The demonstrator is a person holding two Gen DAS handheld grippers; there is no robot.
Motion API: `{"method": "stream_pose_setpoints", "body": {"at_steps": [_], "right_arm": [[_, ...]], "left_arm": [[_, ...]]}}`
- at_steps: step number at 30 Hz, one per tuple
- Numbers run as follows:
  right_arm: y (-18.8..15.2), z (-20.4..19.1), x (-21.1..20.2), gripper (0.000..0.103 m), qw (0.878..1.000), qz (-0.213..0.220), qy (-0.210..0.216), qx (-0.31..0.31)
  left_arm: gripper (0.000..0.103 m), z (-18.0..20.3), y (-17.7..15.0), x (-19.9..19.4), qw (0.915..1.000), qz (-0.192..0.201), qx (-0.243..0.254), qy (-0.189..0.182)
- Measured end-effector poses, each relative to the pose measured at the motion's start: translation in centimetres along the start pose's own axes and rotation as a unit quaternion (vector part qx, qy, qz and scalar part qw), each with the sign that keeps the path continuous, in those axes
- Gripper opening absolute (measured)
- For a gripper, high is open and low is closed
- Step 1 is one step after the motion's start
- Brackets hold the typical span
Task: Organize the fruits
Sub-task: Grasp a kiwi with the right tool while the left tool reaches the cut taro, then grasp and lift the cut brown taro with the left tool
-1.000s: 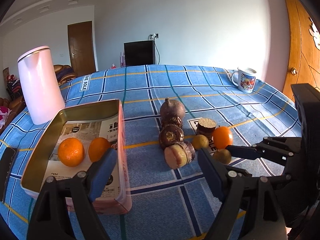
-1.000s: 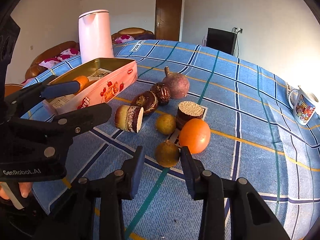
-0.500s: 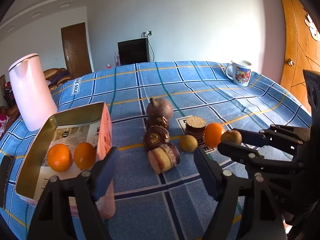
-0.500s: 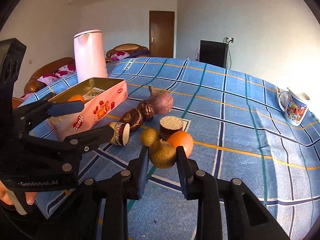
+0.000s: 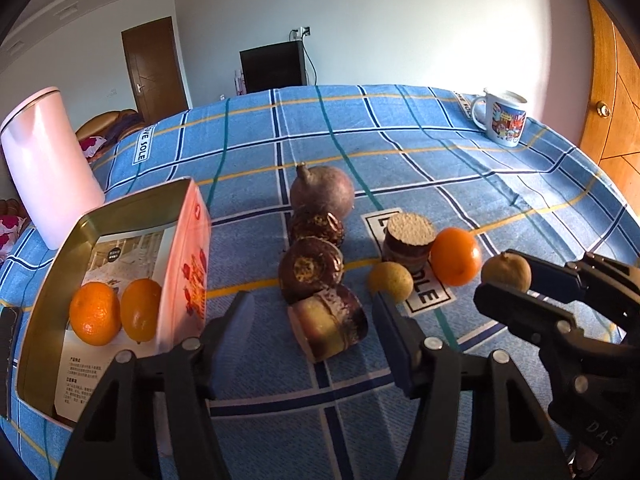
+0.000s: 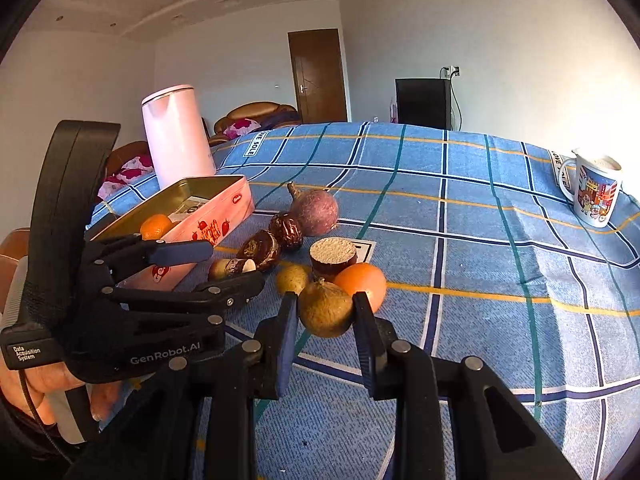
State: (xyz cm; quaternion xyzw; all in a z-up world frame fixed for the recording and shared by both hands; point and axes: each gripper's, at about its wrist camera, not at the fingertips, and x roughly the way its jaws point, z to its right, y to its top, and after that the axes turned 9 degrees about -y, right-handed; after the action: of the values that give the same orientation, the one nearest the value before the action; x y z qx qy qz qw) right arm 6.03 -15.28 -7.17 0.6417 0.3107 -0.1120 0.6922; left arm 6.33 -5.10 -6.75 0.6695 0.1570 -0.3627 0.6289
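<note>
My right gripper (image 6: 325, 312) is shut on a brownish-yellow round fruit (image 6: 326, 310), held just above the checked cloth; the left wrist view shows this fruit (image 5: 506, 272) in the jaws at the right. My left gripper (image 5: 312, 316) hovers low over a cut brown root piece (image 5: 328, 328). Its jaws are closing with the piece between them, and the pads stand clear of it. An open pink tin (image 5: 188, 264) at the left holds two oranges (image 5: 95, 314). A third orange (image 5: 456, 256), a small yellow fruit (image 5: 390, 282) and several brown roots lie on the cloth.
A pink kettle (image 5: 48, 168) stands behind the tin. A printed mug (image 5: 504, 118) sits at the far right near the table edge. A purple round root (image 5: 322, 192) heads the row of brown pieces. A person's hand (image 6: 40, 392) holds the left gripper.
The right gripper closed on the brownish-yellow fruit and raised it off the cloth. The left gripper moved right from the tin to the cut root piece, and its jaws narrowed.
</note>
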Motion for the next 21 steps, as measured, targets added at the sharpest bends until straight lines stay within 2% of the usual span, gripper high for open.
{"method": "stream_pose_setpoints", "body": {"at_steps": [2,9,10,16,18,21], "right_arm": [[-0.1,0.1,-0.2,0.029,1.0,0.003,-0.001,0.002],[-0.2,0.1,-0.4,0.029,1.0,0.01,-0.004,0.005],[-0.2,0.1,-0.4,0.029,1.0,0.01,-0.003,0.005],[-0.3,0.2,-0.7,0.029,1.0,0.018,-0.003,0.008],[-0.3,0.2,-0.7,0.029,1.0,0.019,-0.004,0.006],[-0.3,0.2,-0.7,0.029,1.0,0.019,-0.005,0.006]], "left_arm": [[0.054,0.2,-0.3,-0.4,0.9999,0.007,0.009,0.0],[0.052,0.1,-0.5,-0.6,0.9998,0.009,0.017,-0.004],[0.054,-0.2,-0.6,-0.8,0.9998,0.012,0.017,-0.001],[0.051,-3.1,-1.1,-1.7,0.9996,0.017,0.012,0.019],[0.054,-3.7,-1.2,-2.1,0.9997,0.022,0.005,0.0],[0.064,-3.2,-1.3,-3.1,0.9993,0.032,-0.003,-0.02]]}}
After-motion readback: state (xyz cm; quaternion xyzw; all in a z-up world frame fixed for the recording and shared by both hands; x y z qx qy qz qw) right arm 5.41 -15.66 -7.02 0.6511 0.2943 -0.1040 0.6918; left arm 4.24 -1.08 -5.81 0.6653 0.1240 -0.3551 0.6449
